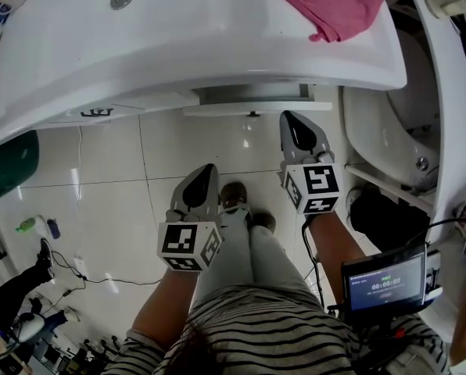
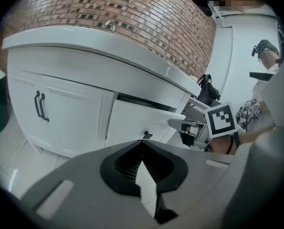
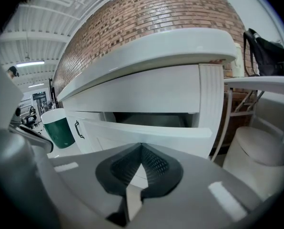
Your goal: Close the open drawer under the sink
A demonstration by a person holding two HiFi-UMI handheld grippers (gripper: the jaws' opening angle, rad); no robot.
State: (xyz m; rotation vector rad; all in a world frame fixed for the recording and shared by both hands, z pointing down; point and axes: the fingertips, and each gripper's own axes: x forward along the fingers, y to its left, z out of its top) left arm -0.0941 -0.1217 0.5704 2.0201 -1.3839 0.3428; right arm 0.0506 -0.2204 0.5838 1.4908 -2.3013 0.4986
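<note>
The right hand-held gripper (image 1: 298, 131) is pointed at the front of the white wooden drawer (image 1: 252, 108) and sits just short of it. Its jaws are drawn together to a point, with only a thin sliver of light between the pads and nothing held. The left hand-held gripper (image 1: 204, 180) hangs lower and further back over the pale tiled floor (image 1: 108, 209), jaws likewise pressed together and empty.

The drawer stands out from the cabinet directly under the white moulded sink (image 1: 178, 45). In the right gripper view we see a dark gap above its front panel (image 3: 151, 128), and in the left gripper view the panel juts forward of the neighbouring doors, its small black knob (image 2: 147, 135) facing us. A crumpled pink cloth (image 1: 331, 2) lies on the sink top, clear of the work.

We judge that we are at the approach, with the push not yet begun. The next move calls for setting the closed tip of the right hand-held gripper flat against the panel near the knob, then pressing straight in along the runners. An off-centre push could skew the drawer.
</note>
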